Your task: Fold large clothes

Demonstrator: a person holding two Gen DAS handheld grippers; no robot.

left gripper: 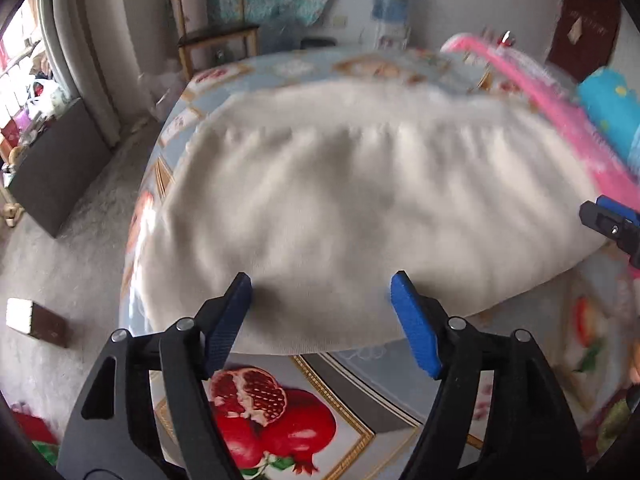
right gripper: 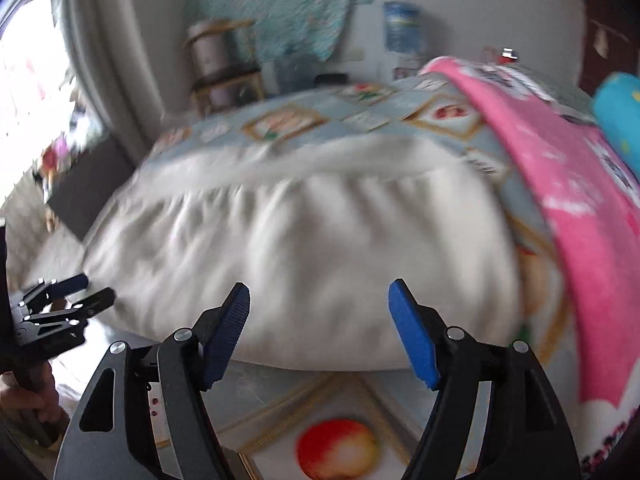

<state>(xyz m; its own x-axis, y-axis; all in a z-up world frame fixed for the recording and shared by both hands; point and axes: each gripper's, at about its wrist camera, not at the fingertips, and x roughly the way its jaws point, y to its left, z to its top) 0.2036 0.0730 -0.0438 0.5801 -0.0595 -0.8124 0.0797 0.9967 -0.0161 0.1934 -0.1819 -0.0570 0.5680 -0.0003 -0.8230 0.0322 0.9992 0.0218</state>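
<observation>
A large white garment [left gripper: 360,200] lies spread on the fruit-patterned bed cover [left gripper: 320,400], folded over with a gathered crease across its far part. My left gripper [left gripper: 322,282] hovers at the garment's near edge, jaws wide apart, with nothing pinched between the blue pads. The right gripper [left gripper: 608,224] shows at the right border of the left wrist view. In the right wrist view the white garment [right gripper: 300,248] fills the middle. My right gripper [right gripper: 319,290] stands open over its near hem, holding nothing. The left gripper [right gripper: 88,290] appears at the far left, held by a hand [right gripper: 28,396].
A pink blanket [right gripper: 580,208] and a blue bundle [left gripper: 612,108] lie along the right side of the bed. A wooden chair [left gripper: 212,28] stands beyond the far end. A dark cabinet [left gripper: 56,164] and a small box [left gripper: 36,320] sit on the floor at left.
</observation>
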